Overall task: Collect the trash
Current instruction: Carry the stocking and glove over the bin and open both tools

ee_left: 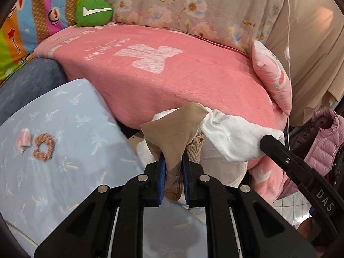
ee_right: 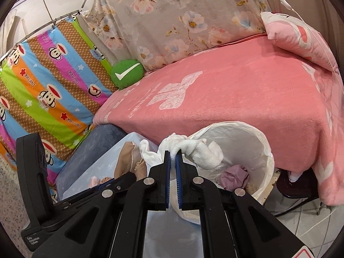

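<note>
My left fingers (ee_left: 173, 163) are clamped on a tan cloth (ee_left: 172, 133) at the lower middle of the left view, and my right fingers (ee_right: 173, 157) pinch a white wipe (ee_right: 202, 152) over the white-lined bin (ee_right: 258, 142), centre right. "DAS" reads on the other gripper's arm, "Paul Frank" on the striped sheet (ee_right: 53, 86). One scrunchie (ee_left: 43, 147) and one pink wrapper (ee_left: 23, 143) lie lower left; the bin's contents are half hidden.
</note>
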### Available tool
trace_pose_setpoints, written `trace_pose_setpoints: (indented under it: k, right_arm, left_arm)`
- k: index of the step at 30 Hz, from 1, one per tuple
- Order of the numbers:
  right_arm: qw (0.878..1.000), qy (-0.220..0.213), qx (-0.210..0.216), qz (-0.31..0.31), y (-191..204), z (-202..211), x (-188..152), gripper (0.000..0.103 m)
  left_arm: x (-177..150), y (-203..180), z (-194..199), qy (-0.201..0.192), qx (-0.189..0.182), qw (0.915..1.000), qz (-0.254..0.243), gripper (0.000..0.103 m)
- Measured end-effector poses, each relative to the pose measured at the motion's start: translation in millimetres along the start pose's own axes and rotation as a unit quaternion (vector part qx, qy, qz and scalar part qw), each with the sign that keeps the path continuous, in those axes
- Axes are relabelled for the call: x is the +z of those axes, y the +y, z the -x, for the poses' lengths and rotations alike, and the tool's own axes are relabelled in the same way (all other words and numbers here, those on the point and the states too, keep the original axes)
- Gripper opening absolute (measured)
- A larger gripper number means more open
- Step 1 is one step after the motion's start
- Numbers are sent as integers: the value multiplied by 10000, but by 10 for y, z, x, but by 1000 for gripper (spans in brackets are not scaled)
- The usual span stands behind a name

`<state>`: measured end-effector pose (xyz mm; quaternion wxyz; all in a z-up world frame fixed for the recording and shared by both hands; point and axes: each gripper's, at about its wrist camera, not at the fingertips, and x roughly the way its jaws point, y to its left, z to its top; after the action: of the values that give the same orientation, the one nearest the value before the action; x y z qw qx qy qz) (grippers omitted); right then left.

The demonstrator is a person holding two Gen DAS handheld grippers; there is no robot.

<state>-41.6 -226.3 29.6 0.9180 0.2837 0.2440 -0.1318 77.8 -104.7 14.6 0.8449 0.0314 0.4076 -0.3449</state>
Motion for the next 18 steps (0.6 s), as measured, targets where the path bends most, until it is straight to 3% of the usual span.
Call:
trace_pose_setpoints:
  k: [7, 10, 12, 18]
  right_arm:
    - [9995, -154, -174, -195, -229, 70, 102, 6]
    - [9993, -174, -241, -226, -294, 73, 113, 6]
    - [9993, -168, -266, -223, -306, 66, 117, 5]
    - [9994, -137, -239, -205, -288, 27, 110, 5]
  left_arm:
    - [86, -212, -171, 107, -222, 9995, -182, 16]
    - [100, -240, -206, 125, -156, 9997, -125, 35]
    - [99, -239, -201, 83, -93, 9999, -93, 54]
    - [71, -162, -188, 83, 83, 9999, -46, 58]
